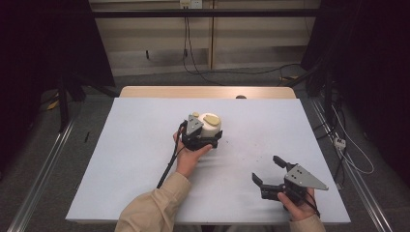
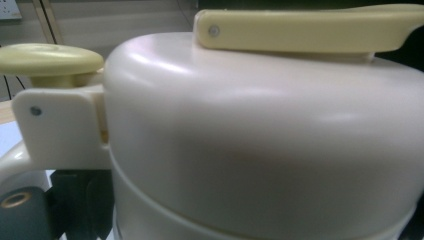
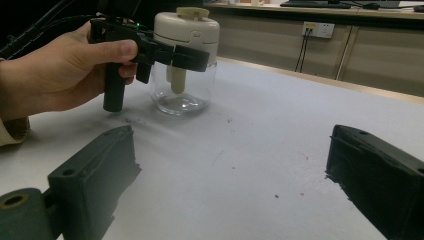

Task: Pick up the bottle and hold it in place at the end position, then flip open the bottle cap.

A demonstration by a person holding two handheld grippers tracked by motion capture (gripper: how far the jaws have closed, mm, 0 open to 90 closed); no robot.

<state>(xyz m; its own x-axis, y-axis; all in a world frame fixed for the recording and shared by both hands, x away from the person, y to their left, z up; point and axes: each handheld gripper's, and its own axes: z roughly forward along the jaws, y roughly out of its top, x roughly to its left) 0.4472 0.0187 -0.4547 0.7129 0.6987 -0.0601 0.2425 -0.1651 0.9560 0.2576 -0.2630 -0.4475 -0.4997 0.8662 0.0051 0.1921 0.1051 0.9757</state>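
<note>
Mid-table, the left gripper (image 1: 205, 140) clamps an apparently empty clear jar (image 3: 183, 95) below its cream lid (image 1: 209, 123); right gripper (image 1: 269, 172) jaws apart.

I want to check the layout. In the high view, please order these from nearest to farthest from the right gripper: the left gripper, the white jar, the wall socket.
1. The left gripper, up and to the left at the table's middle.
2. The white jar, just behind it, between its fingers.
3. The wall socket, far off at the top of the view, past the table.
</note>
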